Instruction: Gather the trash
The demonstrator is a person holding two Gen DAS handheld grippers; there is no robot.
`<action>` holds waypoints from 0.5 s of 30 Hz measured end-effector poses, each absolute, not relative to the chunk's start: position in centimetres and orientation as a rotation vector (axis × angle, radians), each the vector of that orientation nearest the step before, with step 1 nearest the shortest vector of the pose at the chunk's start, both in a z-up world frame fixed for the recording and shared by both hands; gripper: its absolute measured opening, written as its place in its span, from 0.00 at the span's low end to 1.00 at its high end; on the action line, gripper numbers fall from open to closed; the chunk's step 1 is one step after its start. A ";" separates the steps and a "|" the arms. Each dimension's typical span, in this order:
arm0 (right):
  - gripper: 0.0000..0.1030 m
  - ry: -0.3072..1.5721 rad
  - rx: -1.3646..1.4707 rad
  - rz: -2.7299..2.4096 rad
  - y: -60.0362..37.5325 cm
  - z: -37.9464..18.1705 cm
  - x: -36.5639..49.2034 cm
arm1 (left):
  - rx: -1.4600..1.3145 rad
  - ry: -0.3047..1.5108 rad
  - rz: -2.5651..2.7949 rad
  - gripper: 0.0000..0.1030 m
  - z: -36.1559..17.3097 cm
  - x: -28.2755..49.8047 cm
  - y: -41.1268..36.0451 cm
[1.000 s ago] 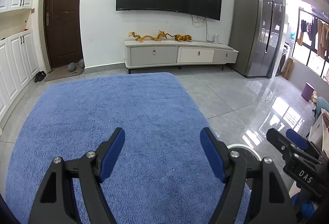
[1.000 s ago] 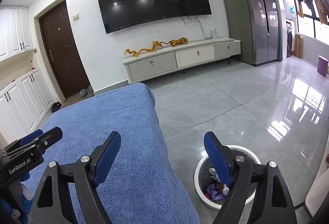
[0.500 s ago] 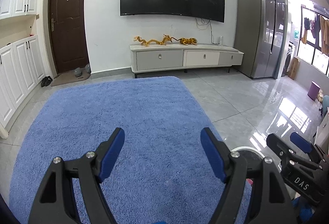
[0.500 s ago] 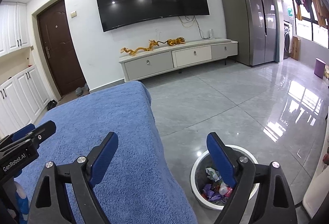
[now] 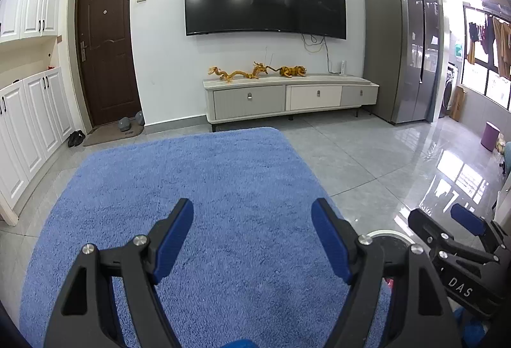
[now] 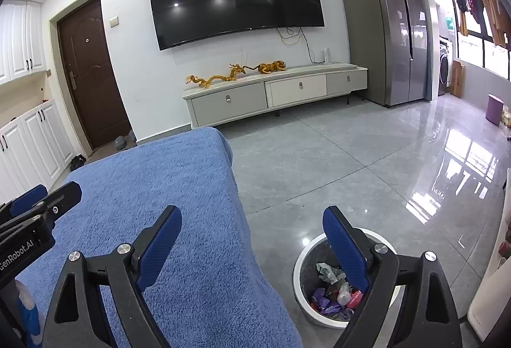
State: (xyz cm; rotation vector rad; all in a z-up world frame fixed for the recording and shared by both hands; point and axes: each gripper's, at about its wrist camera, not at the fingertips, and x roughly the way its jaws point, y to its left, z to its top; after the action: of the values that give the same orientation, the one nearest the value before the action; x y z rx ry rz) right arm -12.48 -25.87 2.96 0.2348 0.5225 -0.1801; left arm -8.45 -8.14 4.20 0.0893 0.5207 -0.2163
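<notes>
Left gripper [image 5: 252, 239] jaws spread wide with nothing between them, over the blue cloth [image 5: 207, 188] at lower centre, right gripper [image 6: 252, 247] jaws spread and empty, trash bin [image 6: 301, 265] holding crumpled trash [image 6: 332, 293] at lower right on grey floor [image 6: 351, 162].

Left gripper [image 5: 252, 231], right gripper [image 6: 252, 241]: black angular frames, ribbed blue pads, silver screws; white lettering "GenRobot.AI", "DAS" on sides.
</notes>
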 end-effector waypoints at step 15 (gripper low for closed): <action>0.90 0.521 0.230 -0.190 -25.6 2.8 -12.6 | 0.101 0.509 -0.213 0.74 4.2 -8.8 -8.2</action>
State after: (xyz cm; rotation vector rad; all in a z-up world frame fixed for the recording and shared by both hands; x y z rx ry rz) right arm -12.61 -25.61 2.85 0.2301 0.5205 -0.1903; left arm -8.79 -8.24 4.19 0.1009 0.5094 -0.2133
